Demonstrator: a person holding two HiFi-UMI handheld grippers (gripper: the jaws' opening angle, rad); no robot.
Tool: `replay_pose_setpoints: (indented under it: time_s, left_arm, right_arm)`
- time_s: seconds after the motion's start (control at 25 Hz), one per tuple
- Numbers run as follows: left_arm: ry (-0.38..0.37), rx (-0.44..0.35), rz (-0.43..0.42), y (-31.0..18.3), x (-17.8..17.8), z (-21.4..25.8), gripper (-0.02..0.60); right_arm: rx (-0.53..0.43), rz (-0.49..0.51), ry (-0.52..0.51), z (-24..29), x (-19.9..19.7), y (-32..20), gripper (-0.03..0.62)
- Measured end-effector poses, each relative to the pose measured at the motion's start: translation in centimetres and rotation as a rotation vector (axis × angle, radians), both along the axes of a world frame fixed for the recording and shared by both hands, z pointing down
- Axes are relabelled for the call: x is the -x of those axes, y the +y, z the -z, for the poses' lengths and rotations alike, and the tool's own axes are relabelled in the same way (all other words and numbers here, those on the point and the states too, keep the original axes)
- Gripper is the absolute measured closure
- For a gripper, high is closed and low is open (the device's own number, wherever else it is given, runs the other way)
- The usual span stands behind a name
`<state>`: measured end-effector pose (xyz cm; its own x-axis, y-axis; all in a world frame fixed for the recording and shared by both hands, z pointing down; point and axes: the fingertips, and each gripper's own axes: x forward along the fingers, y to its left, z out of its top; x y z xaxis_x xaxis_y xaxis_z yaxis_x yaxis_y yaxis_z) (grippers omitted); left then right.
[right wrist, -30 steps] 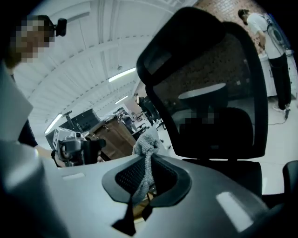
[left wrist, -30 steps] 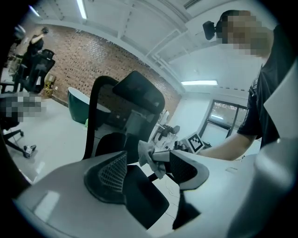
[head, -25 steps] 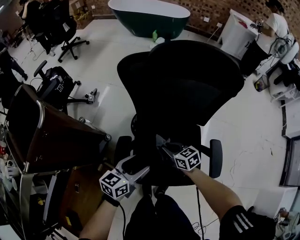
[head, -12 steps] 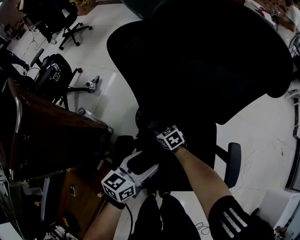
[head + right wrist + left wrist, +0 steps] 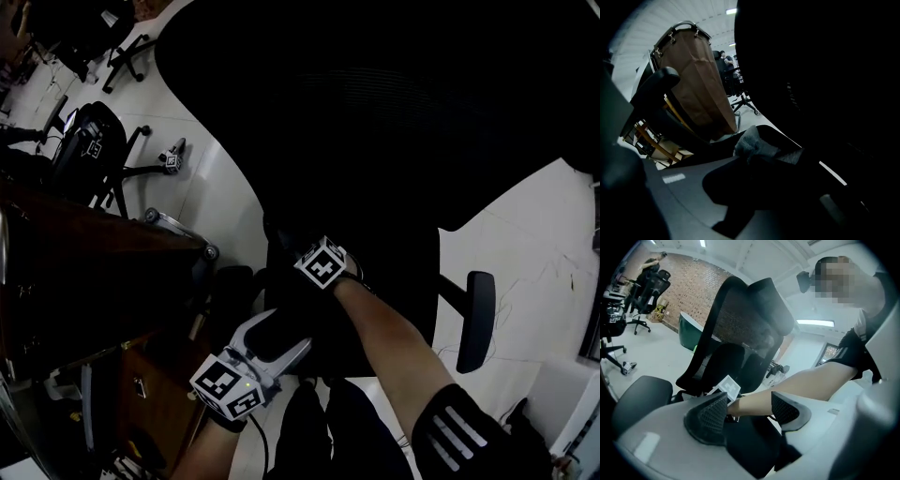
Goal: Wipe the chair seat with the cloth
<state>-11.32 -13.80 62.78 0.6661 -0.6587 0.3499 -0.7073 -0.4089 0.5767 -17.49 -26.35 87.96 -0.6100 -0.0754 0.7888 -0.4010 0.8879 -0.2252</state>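
A black office chair fills the head view, its mesh back over the dark seat. My right gripper reaches far in over the seat, under the back, its marker cube showing and its jaws lost in the dark. In the right gripper view a grey cloth is bunched at the tips of the right gripper, which is shut on it, low against the seat. My left gripper hovers at the seat's front edge. In the left gripper view the left gripper is open and holds nothing, with the right forearm beyond it.
Armrests stand at the seat's right and left. A brown leather chair with a metal frame is close on the left. Other office chairs stand on the white floor. The person's legs are at the front.
The right gripper has gone forward and left across the seat, deeper under the back. The head has leaned in, so the chair fills more of the view. The left gripper stays at the front edge.
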Motion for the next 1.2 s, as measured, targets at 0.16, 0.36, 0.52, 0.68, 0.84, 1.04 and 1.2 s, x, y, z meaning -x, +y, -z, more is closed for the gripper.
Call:
replay_pose_setpoints:
  time_s: [0.16, 0.36, 0.52, 0.68, 0.84, 1.04, 1.2]
  left_arm:
    - [0.004, -0.006, -0.025, -0.5, -1.5, 0.3, 0.262]
    - [0.005, -0.01, -0.069, -0.3, -3.6, 0.1, 0.262]
    - [0.021, -0.011, -0.109, -0.8, -5.9, 0.5, 0.262]
    - [0.038, -0.017, -0.126, -1.4, -7.4, 0.8, 0.264]
    - [0.045, -0.021, -0.155, -1.4, -8.7, 1.1, 0.264]
    - [0.042, -0.022, -0.156, -0.9, -8.6, 1.2, 0.264]
    - [0.033, -0.023, -0.134, -0.3, -6.9, 1.4, 0.264]
  right_arm:
    - [0.006, -0.027, -0.011, -0.4, -1.9, -0.4, 0.557]
    - [-0.012, -0.05, 0.104, -1.9, -8.4, -1.2, 0.557]
    - [-0.015, -0.068, 0.217, -2.6, -16.4, -2.0, 0.557]
    - [-0.033, -0.085, 0.313, -2.2, -24.0, -2.9, 0.557]
    - [-0.041, -0.107, 0.393, -1.7, -28.9, -3.3, 0.558]
    - [-0.038, -0.145, 0.472, -1.4, -30.3, -3.6, 0.557]
    - [-0.02, -0.199, 0.318, 0.5, -25.8, -3.3, 0.557]
